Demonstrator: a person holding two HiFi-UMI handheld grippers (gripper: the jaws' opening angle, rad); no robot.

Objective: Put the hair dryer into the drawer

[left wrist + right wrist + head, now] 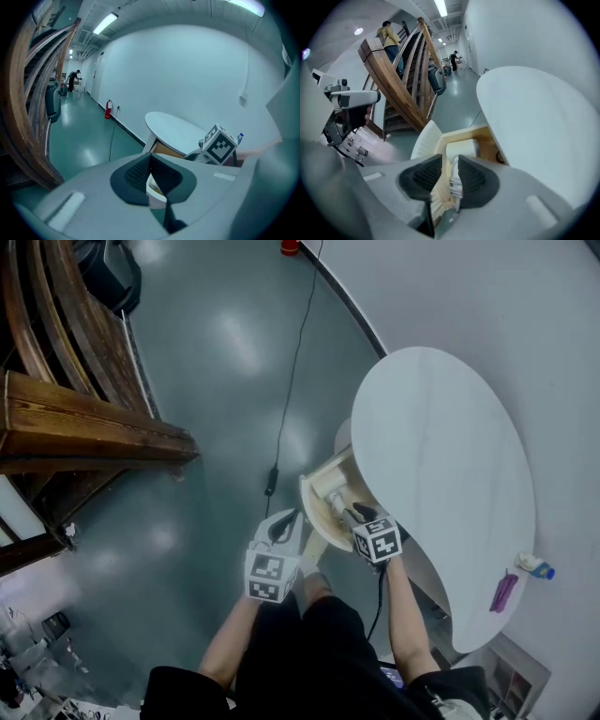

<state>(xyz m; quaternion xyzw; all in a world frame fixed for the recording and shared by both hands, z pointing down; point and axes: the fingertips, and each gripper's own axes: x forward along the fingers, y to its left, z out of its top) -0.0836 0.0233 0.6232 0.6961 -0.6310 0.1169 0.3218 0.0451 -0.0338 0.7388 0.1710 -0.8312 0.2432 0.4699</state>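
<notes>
Below, white oval table (pixel 441 456) on glossy grey floor (pixel 216 352); left gripper (pixel 151 165) closed, right gripper (pixel 450 172) slightly parted

Beyond my left fingers (pixel 136 177) a glossy grey-green floor (pixel 79 140) ran along a white wall (pixel 187 70), a red fire extinguisher (pixel 108 109) at its foot. A wooden staircase (pixel 28 93) rose to their left; ceiling strip lights (pixel 105 22) glowed overhead.
</notes>
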